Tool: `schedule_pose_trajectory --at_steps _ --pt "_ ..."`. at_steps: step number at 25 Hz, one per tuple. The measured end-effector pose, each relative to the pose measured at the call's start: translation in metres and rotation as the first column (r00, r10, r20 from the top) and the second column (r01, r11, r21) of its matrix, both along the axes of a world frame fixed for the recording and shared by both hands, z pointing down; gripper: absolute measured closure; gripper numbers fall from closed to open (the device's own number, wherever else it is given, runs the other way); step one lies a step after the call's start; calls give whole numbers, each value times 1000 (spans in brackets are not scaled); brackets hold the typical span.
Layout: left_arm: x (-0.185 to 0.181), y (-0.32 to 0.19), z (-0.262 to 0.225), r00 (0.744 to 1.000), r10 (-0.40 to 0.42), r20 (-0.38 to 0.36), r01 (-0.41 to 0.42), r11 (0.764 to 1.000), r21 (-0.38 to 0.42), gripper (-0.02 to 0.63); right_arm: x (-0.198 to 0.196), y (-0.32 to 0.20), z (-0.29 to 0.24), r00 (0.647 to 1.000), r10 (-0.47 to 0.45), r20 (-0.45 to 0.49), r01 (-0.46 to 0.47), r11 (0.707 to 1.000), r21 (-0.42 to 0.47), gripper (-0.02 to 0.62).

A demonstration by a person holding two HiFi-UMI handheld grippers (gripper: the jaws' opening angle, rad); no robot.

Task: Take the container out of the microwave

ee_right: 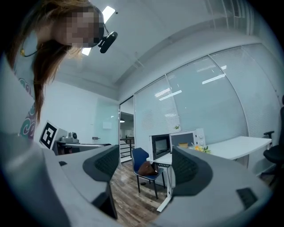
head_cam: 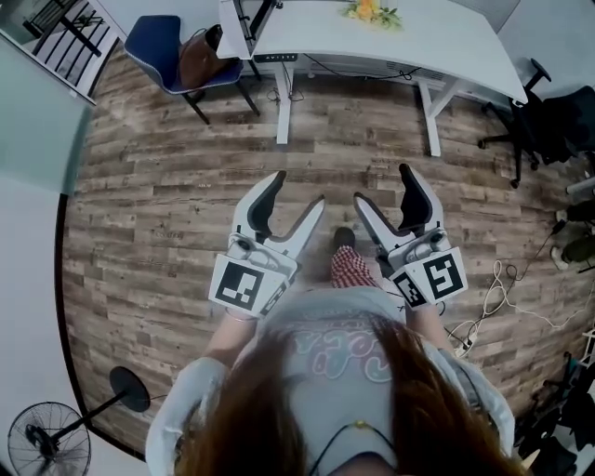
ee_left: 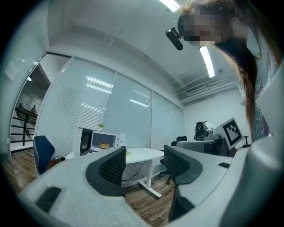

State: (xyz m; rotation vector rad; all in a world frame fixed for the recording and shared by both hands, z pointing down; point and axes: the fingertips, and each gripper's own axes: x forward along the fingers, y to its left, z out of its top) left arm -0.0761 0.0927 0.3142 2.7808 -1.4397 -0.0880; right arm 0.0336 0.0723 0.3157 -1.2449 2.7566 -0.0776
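Observation:
The white microwave (ee_left: 98, 141) stands far off on a white desk (ee_left: 142, 155) with its door swung open. A small yellowish container (ee_left: 104, 145) sits inside it. The right gripper view shows the same microwave (ee_right: 188, 139), its dark door (ee_right: 160, 145) open and the container (ee_right: 183, 145) just visible inside. My left gripper (head_cam: 297, 189) and right gripper (head_cam: 382, 184) are held side by side over the wooden floor, well short of the desk (head_cam: 372, 37). Both are open with nothing between the jaws.
A blue chair (head_cam: 163, 46) with a brown bag (head_cam: 200, 58) stands at the desk's left end. Yellow flowers (head_cam: 372, 11) lie on the desk. A black office chair (head_cam: 548, 121) and floor cables (head_cam: 493, 297) are at the right, a fan (head_cam: 46, 442) at lower left.

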Motion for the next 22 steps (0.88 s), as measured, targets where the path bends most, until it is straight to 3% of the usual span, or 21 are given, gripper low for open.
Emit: schedule_pose_trajectory --at_steps 7,22 --pt "19 -68 -7 1000 -4 -27 4 1000 -1 367 18 -65 -8 1000 -19 7 19 1000 12 238" --pt "56 -180 -10 998 -60 2 60 998 2 367 52 -178 -11 997 -77 18 76 997 25 238"
